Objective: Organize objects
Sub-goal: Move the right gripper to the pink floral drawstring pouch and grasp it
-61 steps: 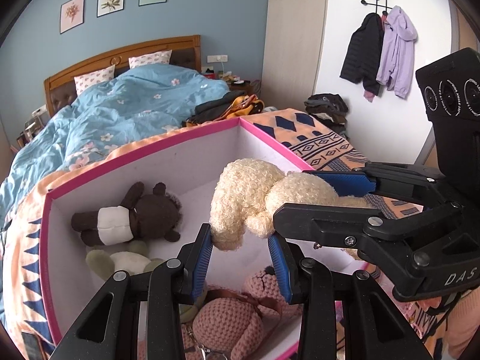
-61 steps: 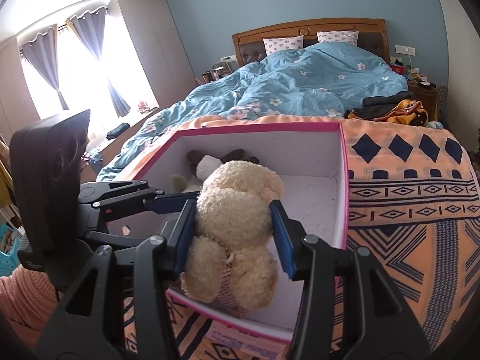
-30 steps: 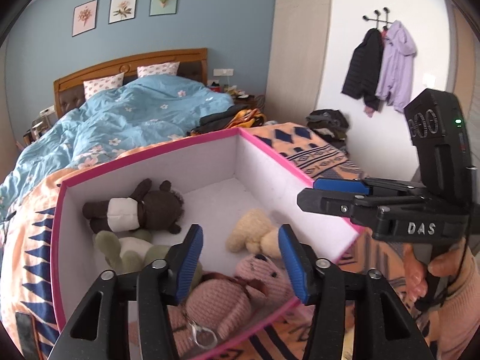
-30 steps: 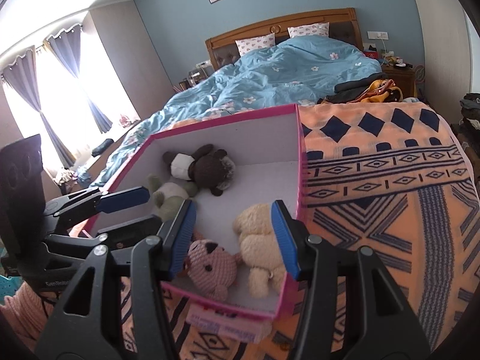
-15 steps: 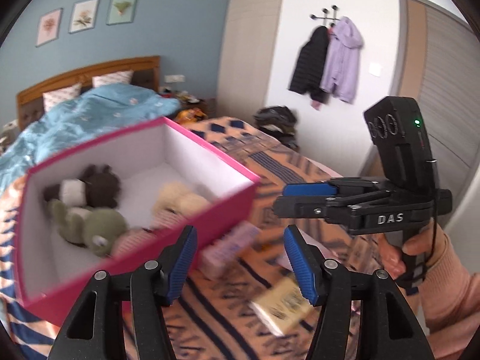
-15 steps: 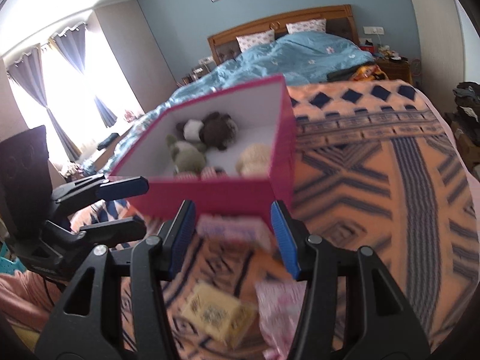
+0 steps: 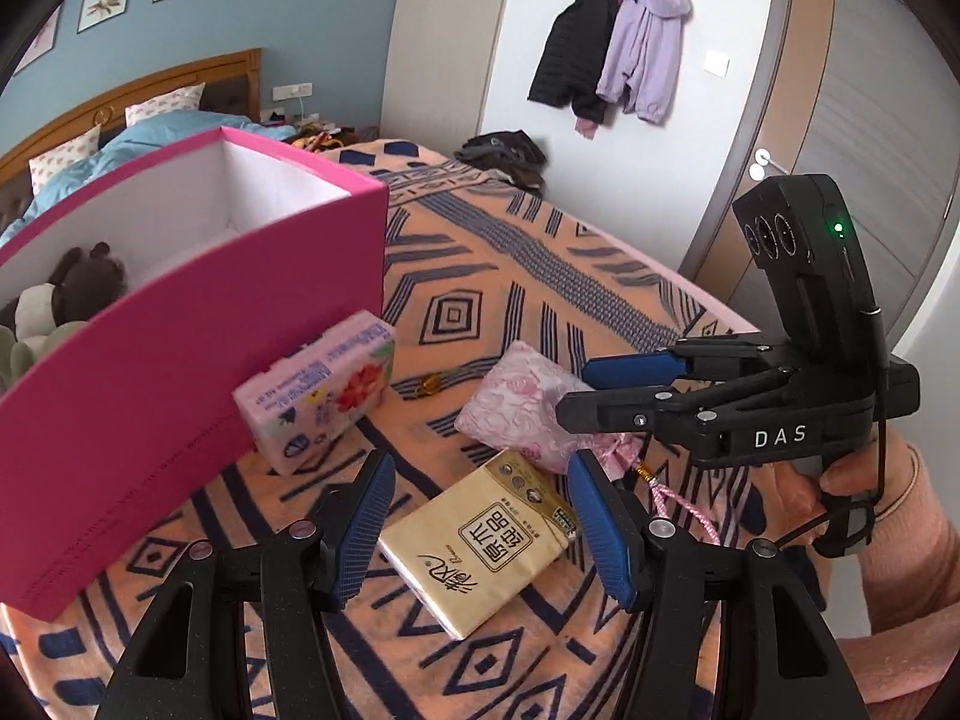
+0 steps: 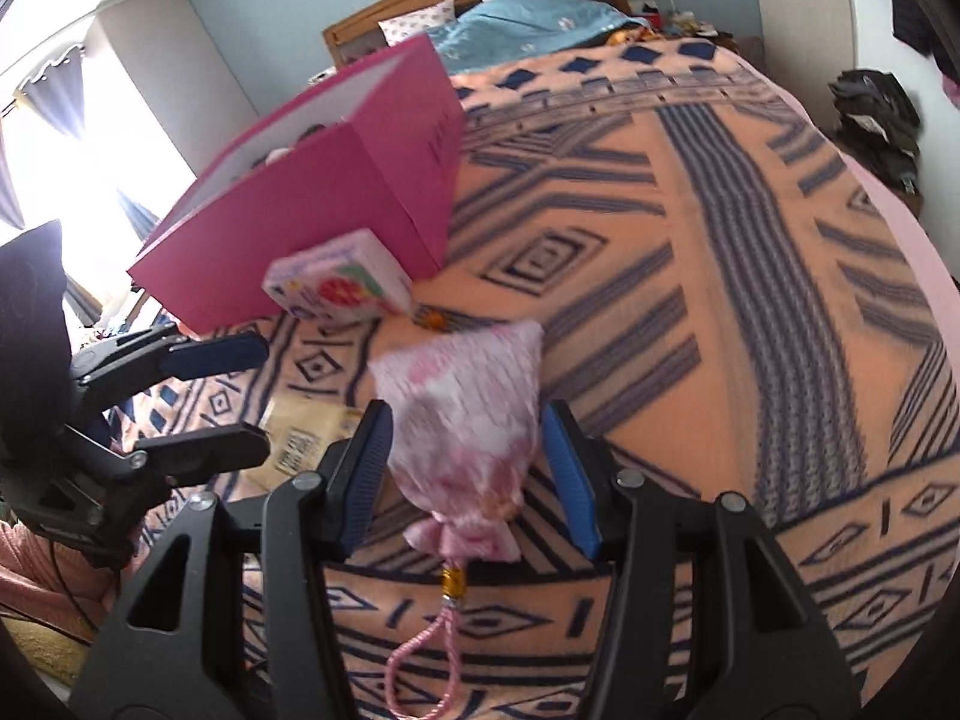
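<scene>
**Claws hang over the small packs near the bed's foot edge**

Left claw [image 7: 480, 516] hangs partly spread and holding nothing, its blue pads either side of a yellow tissue pack [image 7: 480, 546] that lies flat on the patterned blanket [image 7: 540, 276] below them, not touching it. The right claw [image 8: 465, 474], held in a hand [image 7: 840, 474] with a pink sleeve, also hangs partly spread; a pink floral pouch [image 8: 465, 402] lies between its pads, with a sliver of gap on each side as far as the blur lets one tell. The pouch's pink cord [image 8: 420, 660] trails back toward the near edge of the bed. Just beyond the yellow pack, a flowered tissue pack [image 7: 321, 396] rests against the front wall of a pink box [image 7: 180, 360], which blocks the way farther up the bed on the left. Inside the box, a dark brown plush toy [image 7: 84, 285] shows above the rim. Farther off, a blue duvet [image 8: 528, 24] covers the head of the bed, and coats [image 7: 612, 72] hang on the wall.
</scene>
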